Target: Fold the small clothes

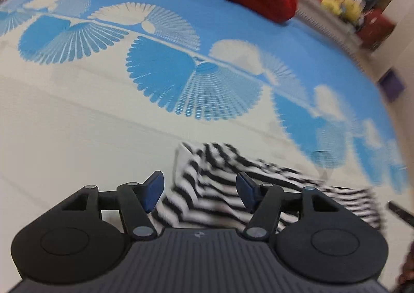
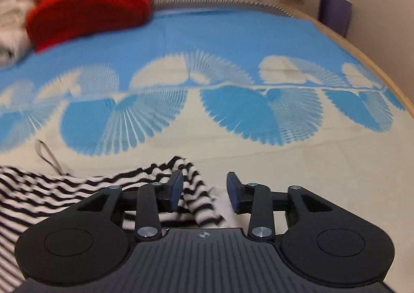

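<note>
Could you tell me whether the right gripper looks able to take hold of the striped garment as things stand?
Probably yes: the right gripper is open, and a fold of the striped garment already lies between its jaws, unobstructed.

You've got the black-and-white striped garment [image 1: 207, 184] lying rumpled on the bed's blue and cream cover, one bunched corner [image 2: 191, 189] humped up in folds, the rest spread flatter and wrinkled to the side.
</note>
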`<state>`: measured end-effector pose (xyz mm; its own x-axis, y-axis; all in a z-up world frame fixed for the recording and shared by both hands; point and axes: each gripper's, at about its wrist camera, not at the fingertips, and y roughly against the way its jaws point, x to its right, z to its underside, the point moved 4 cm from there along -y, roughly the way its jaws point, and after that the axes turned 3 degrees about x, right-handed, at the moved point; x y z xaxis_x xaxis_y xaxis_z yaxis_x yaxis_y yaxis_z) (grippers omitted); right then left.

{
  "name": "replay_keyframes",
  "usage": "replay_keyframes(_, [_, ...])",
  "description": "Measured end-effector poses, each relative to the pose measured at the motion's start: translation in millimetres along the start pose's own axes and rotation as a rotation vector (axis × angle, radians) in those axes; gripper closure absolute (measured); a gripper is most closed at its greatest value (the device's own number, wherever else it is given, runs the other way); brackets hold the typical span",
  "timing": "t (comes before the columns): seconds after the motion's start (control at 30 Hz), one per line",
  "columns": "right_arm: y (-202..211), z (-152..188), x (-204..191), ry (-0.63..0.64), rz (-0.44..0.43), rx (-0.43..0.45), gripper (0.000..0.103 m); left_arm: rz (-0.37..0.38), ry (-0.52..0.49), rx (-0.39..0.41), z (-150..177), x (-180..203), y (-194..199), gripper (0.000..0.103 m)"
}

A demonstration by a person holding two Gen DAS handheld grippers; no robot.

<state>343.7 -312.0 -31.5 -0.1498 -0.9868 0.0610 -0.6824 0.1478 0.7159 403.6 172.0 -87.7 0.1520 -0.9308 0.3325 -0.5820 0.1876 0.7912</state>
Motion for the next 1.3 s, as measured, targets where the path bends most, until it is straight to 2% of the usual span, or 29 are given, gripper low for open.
replay_keyframes(0.1, [39,2,28,-0.116,-0.055,-0.017,0.061,0.090,0.021,0.003,12,-11,39,0.036])
replay_keyframes(0.2, [66,27,49,-0.144,-0.112,-0.053,0.060,0.134,0.047,-0.039,35,-28,66,0.036])
replay_keyframes(0.3, [72,67,67,-0.172,-0.130,-0.110,0.059,0.113,0.043,-0.093,64,-46,75,0.037])
replay_keyframes(0.37, [64,87,76,-0.231,-0.125,-0.211,0.059,0.090,0.069,-0.140,74,-56,73,0.037])
replay_keyframes(0.43, [68,90,80,-0.248,-0.147,-0.195,0.060,0.058,0.044,-0.159,80,-62,70,0.037])
replay_keyframes(0.5, [66,97,81,-0.231,-0.131,-0.226,0.060,0.018,0.039,-0.205,86,-68,63,0.037])
replay_keyframes(0.6, [60,104,80,-0.225,-0.135,-0.281,0.060,0.009,0.049,-0.238,91,-75,57,0.037])
replay_keyframes(0.77, [48,117,71,-0.121,-0.118,-0.348,0.060,-0.023,0.029,-0.299,97,-78,43,0.037])
replay_keyframes(0.87, [44,122,72,-0.094,-0.116,-0.370,0.060,-0.016,0.006,-0.315,99,-78,39,0.038])
replay_keyframes(0.93, [43,123,74,-0.093,-0.133,-0.376,0.063,-0.003,-0.005,-0.325,101,-76,37,0.046])
replay_keyframes(0.97, [44,122,74,-0.092,-0.149,-0.373,0.074,0.008,-0.012,-0.328,102,-75,37,0.059])
replay_keyframes(1.0, [46,121,73,-0.090,-0.164,-0.365,0.088,0.021,-0.020,-0.328,102,-72,35,0.079])
replay_keyframes(1.07, [53,114,76,-0.095,-0.197,-0.310,0.093,0.052,-0.033,-0.314,100,-68,38,0.101])
replay_keyframes(1.17, [71,98,91,-0.182,-0.229,-0.181,0.094,0.138,0.050,-0.204,85,-75,57,0.101])
replay_keyframes(1.2, [75,97,98,-0.201,-0.208,-0.164,0.094,0.144,0.072,-0.179,82,-81,62,0.101])
replay_keyframes(1.23, [74,98,101,-0.193,-0.186,-0.172,0.094,0.109,0.077,-0.184,82,-87,62,0.101])
replay_keyframes(1.3, [63,110,101,-0.163,-0.158,-0.259,0.094,0.012,0.066,-0.258,93,-96,51,0.101])
